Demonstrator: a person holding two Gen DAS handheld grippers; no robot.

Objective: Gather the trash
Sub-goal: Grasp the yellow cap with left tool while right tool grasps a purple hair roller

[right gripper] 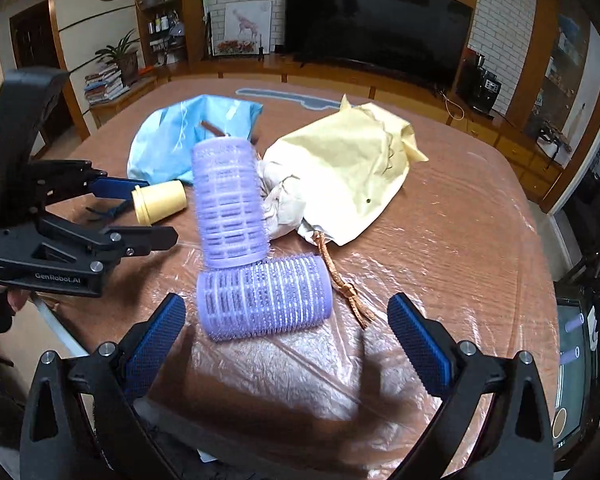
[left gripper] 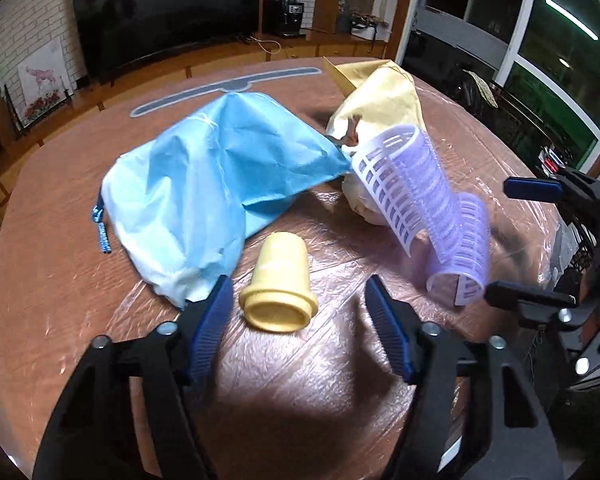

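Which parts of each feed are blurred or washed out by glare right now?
Left wrist view: the purple rollers are motion-smeared, the yellow cap fairly sharp, and a dark shadow lies under the left gripper. Right wrist view: the plastic table cover glints, and the upright roller is slightly blurred.

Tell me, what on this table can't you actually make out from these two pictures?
- Inside the blue bag and yellow bag: contents hidden by their own fabric in both views.
- The white bundle: half covered by the yellow bag and the upright purple roller, right wrist view.
- The lying purple roller: motion-blurred in the left wrist view.
- The yellow cup: its inside faces away.
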